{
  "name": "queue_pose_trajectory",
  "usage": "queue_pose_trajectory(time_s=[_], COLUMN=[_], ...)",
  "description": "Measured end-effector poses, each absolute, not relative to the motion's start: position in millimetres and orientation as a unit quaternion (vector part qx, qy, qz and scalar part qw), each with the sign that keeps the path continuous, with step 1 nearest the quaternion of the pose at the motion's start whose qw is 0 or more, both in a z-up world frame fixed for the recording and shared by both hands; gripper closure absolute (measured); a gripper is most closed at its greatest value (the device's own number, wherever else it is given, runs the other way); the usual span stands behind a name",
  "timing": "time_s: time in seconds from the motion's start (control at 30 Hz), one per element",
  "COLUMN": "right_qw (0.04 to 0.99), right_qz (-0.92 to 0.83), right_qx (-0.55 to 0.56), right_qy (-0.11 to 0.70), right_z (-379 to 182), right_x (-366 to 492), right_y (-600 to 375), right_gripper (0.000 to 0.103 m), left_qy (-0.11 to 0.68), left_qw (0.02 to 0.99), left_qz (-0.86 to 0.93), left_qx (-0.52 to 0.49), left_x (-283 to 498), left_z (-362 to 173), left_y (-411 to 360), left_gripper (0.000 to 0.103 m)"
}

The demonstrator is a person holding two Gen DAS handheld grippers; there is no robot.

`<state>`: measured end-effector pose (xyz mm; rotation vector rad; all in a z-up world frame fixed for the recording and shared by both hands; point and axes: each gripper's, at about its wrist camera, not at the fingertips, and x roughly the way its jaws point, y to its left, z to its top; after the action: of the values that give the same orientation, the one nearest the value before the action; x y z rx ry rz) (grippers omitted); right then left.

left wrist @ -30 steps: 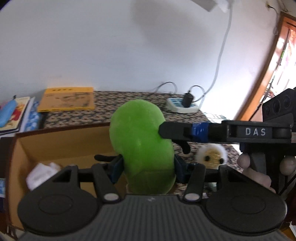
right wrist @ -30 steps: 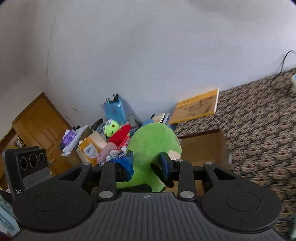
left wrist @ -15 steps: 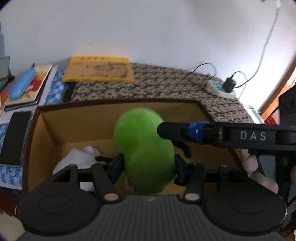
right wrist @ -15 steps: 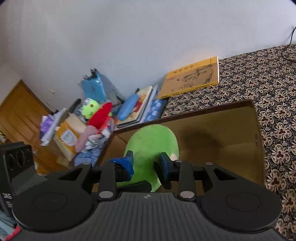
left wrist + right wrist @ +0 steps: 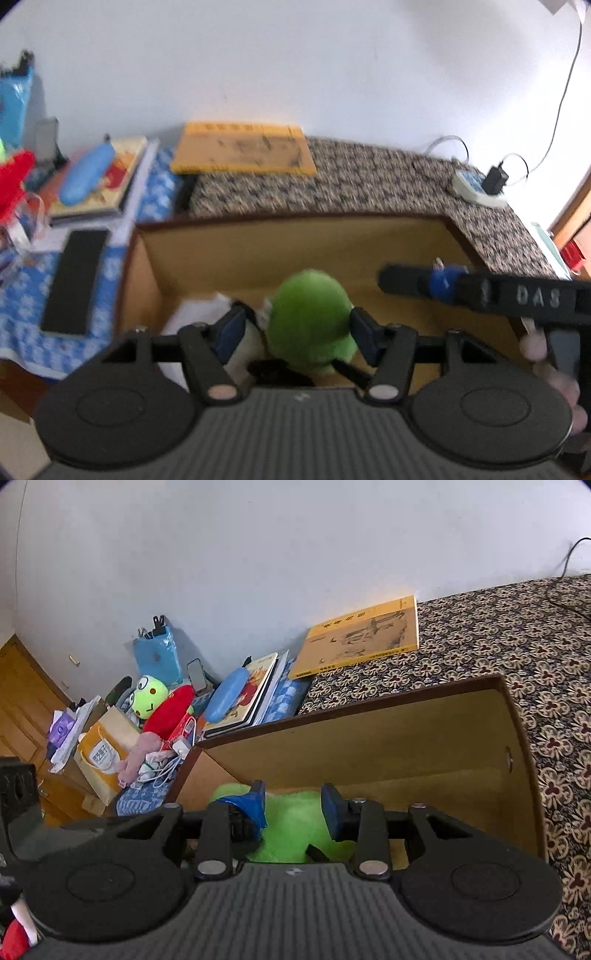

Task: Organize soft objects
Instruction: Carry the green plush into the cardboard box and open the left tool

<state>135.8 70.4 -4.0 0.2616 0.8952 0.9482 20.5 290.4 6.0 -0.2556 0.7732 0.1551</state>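
A green plush toy (image 5: 310, 317) lies low inside the open cardboard box (image 5: 295, 218), beside a white soft item (image 5: 207, 306). My left gripper (image 5: 295, 328) straddles the plush and its jaws are opening; the left pad stands apart from the fabric, the right pad is at its edge. In the left wrist view my right gripper (image 5: 386, 278) reaches in from the right, its tip apart from the plush. In the right wrist view the green plush (image 5: 291, 819) shows under and between the fingers of my right gripper (image 5: 293, 805), which stand apart over the box (image 5: 369, 716).
A yellow book (image 5: 362, 638) lies behind the box on the patterned cover. To the left are a blue case (image 5: 225, 694) on books, a black phone (image 5: 74, 280), a frog plush (image 5: 149, 698) and a red plush (image 5: 170, 709). A power strip (image 5: 476, 188) is far right.
Both grippers came down and carried the green plush from above the cover into the box. The left jaws have widened, and the right gripper's tip no longer touches the plush.
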Motion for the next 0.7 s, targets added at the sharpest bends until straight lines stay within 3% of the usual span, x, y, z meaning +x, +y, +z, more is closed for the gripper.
queue_pose_trajectory(time_s=[0.3, 0.7], right_qw=[0.791, 0.806], right_qz=[0.428, 0.399], right_qx=[0.160, 0.178], right_qy=[0.406, 0.400], right_z=[5.8, 11.0], right_x=[120.9, 105.6], right_y=[42.9, 5.5], right_gripper=[0.086, 0.086], left_qy=[0.357, 0.384], left_qw=[0.920, 0.912], left_qz=[0.123, 0.122], left_qx=[-0.104, -0.078], left_x=[-7.2, -15.7], left_z=[28.3, 41.8], left_y=[296.4, 243.6], left_gripper=[0.042, 0.042])
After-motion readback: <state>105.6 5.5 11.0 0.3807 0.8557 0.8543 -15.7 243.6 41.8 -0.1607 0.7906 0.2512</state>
